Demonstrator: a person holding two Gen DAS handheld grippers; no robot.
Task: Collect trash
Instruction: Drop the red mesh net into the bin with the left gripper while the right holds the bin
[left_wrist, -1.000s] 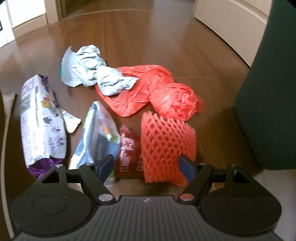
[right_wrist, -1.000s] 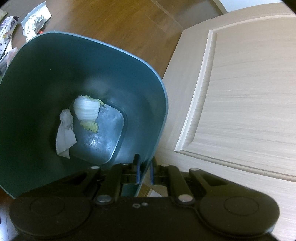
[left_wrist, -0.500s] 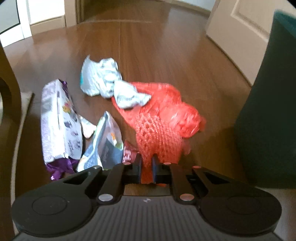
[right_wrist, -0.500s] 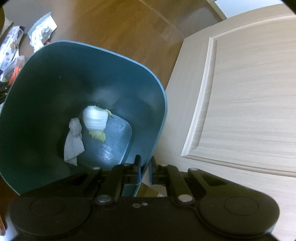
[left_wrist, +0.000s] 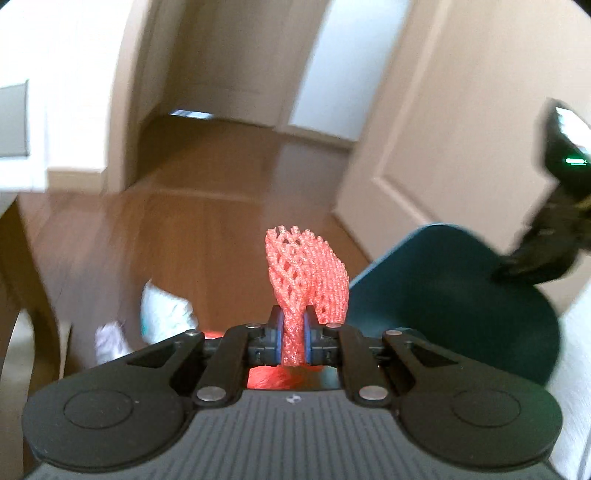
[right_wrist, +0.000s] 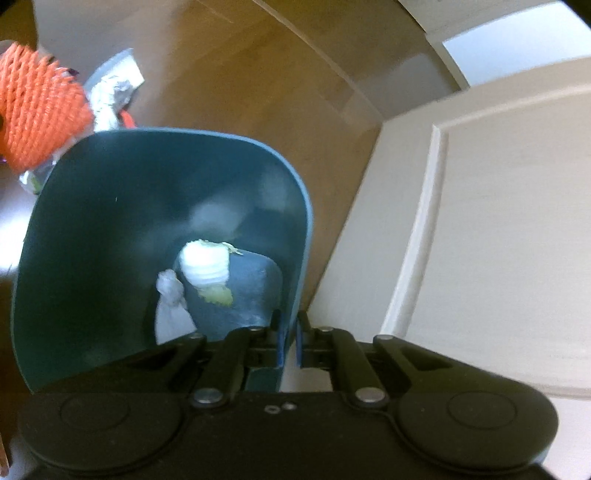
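Above floor — left claw (left_wrist: 293, 341) now pinching foam net (left_wrist: 310, 273) | right claw (right_wrist: 287, 345) still pinching bin rim (right_wrist: 301, 236)

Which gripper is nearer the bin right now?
Right. The right gripper is shut on the bin's rim. The left gripper, shut on the red foam net, is beside the bin, apart from it.

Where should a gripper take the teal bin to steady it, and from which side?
On the thin top rim, from above, one finger inside the wall and one outside. The bin is open-topped and the wall is slim enough; the right gripper is shut on it this way.
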